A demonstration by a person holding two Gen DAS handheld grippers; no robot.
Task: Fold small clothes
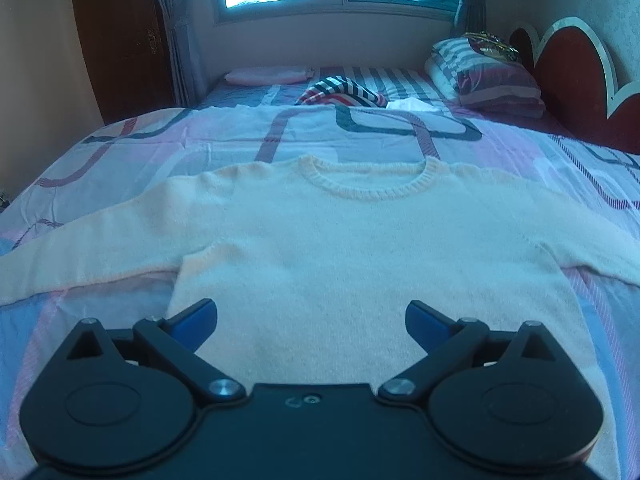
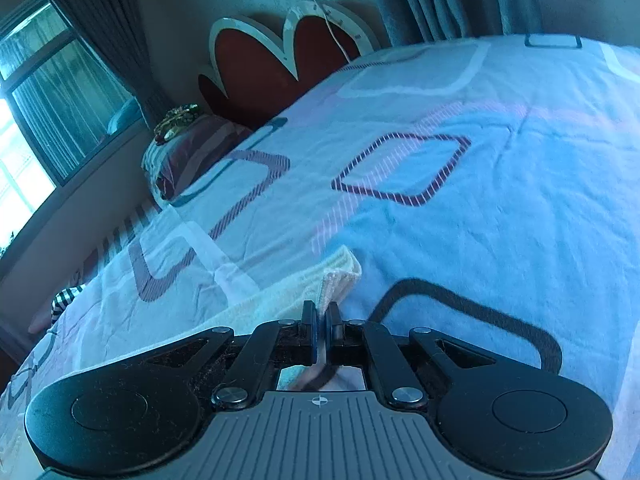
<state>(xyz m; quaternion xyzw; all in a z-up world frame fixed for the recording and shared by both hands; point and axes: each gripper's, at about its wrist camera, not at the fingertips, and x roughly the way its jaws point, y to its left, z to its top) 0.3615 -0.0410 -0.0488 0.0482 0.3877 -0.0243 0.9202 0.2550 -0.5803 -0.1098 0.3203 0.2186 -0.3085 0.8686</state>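
Patterned bedspread [image 1: 168,140], cream sweater [image 1: 340,240] flat, right claw [image 2: 323,312] pinching cuff [image 2: 340,276]

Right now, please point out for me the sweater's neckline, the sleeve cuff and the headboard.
Sweater neckline [image 1: 366,184]: left wrist view, on the ribbed collar's front edge.
Sleeve cuff [image 2: 338,274]: right wrist view, on the ribbed end, just beyond the shut right hand-held gripper [image 2: 323,316].
Headboard [image 2: 256,68]: right wrist view, on its red panel.

The left wrist view looks down from close above the hem of the cream knitted sweater [image 1: 340,248], facing the window. The right wrist view sits low by the sweater's cuff, facing the red scalloped wooden headboard [image 2: 264,68], which both views share.
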